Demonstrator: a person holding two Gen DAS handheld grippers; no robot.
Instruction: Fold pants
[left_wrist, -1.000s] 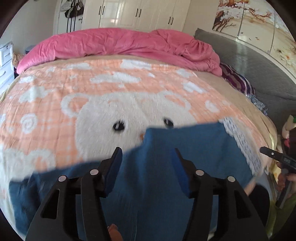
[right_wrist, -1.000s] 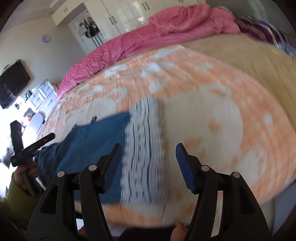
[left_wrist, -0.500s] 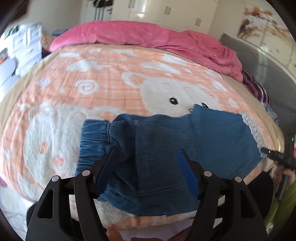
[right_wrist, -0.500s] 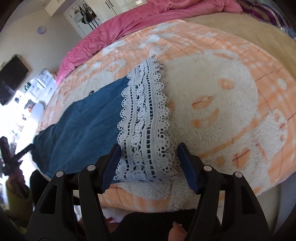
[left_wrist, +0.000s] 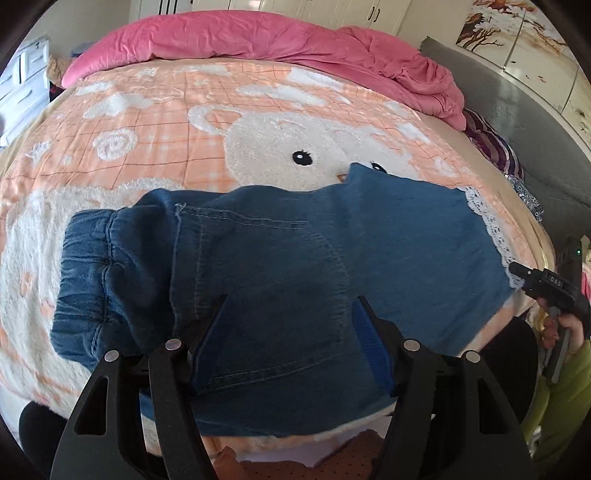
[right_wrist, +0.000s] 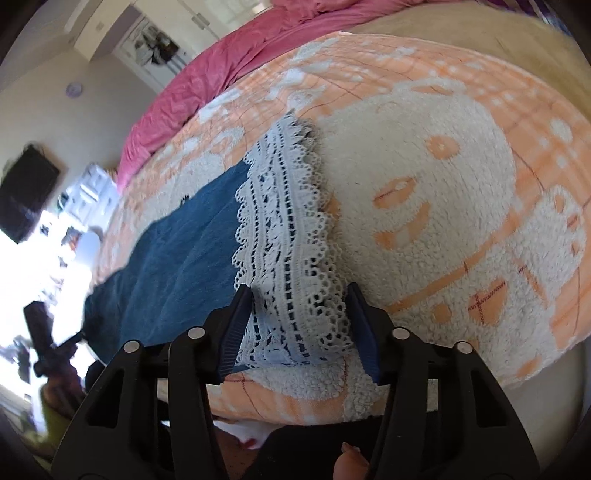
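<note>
The right gripper closes its blue pads around the white lace hem of the pants; the lace lies between the jaws, though the pads do not yet visibly press on it. The left gripper hovers with jaws apart over the denim near the seat, holding nothing. The pants lie flat across the near edge of the bed, elastic waistband to the left in the left wrist view, lace hem to the right, where the other gripper shows at the frame's edge, held by a hand with a green sleeve.

Under the pants spreads a fleecy orange-and-white blanket with a checked pattern and a bear's face, whose eyes show just above the denim. A crumpled pink duvet is heaped along the far side of the bed. Beyond it stand white wardrobe doors; a grey headboard and a panel painted with branches run along the right. White drawers stand at the left, and a dark screen hangs on the wall in the right wrist view.
</note>
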